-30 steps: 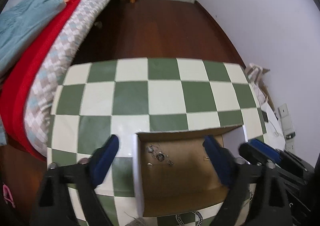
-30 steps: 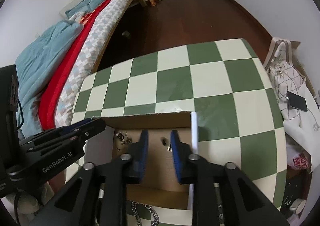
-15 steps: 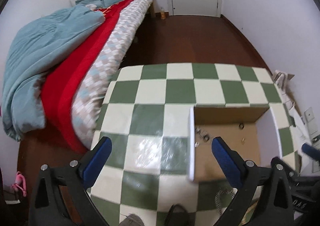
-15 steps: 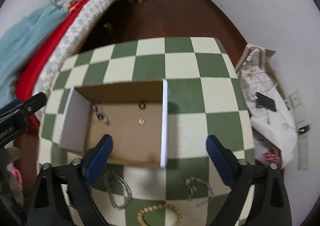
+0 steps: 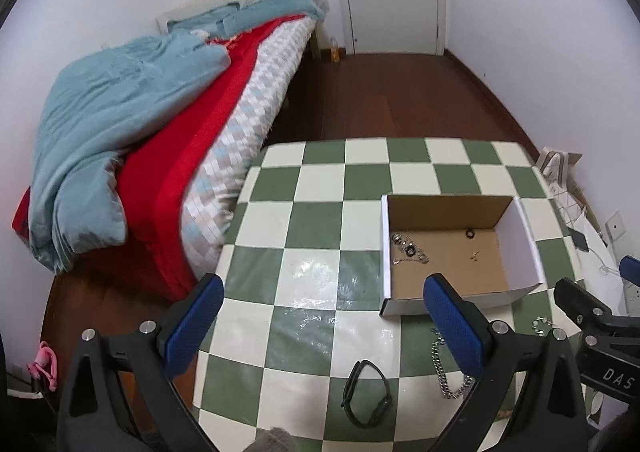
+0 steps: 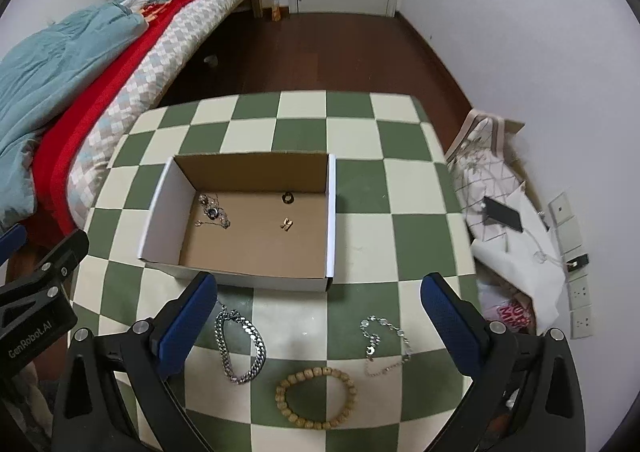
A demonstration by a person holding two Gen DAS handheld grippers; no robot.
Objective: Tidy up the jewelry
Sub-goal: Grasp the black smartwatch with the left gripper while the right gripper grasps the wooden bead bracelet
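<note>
An open cardboard box (image 6: pixel 332 211) sits on the green-and-cream checkered table (image 6: pixel 360 179); it also shows in the left wrist view (image 5: pixel 528 248). Inside lie a silver necklace (image 6: pixel 214 211), a dark ring (image 6: pixel 287 197) and a small gold piece (image 6: pixel 286 224). In front of the box lie a thick silver chain (image 6: pixel 240 348), a wooden bead bracelet (image 6: pixel 316 398) and a thin silver bracelet (image 6: pixel 384 344). A black band (image 5: pixel 366 392) lies near the left gripper (image 5: pixel 324 324). Both grippers are open and empty, held above the table's near side. The right gripper (image 6: pixel 316 316) hovers over the bracelets.
A bed with red and blue bedding (image 5: pixel 140 139) stands left of the table. A white bag with a phone on it (image 6: pixel 504 219) lies on the floor at the right, by wall sockets. Dark wooden floor (image 6: pixel 320 51) runs to a white door.
Both grippers pulled back and up from the box. The right gripper, nearly closed inside the box a second ago, opened wide. The jewelry in front of the box came into view.
</note>
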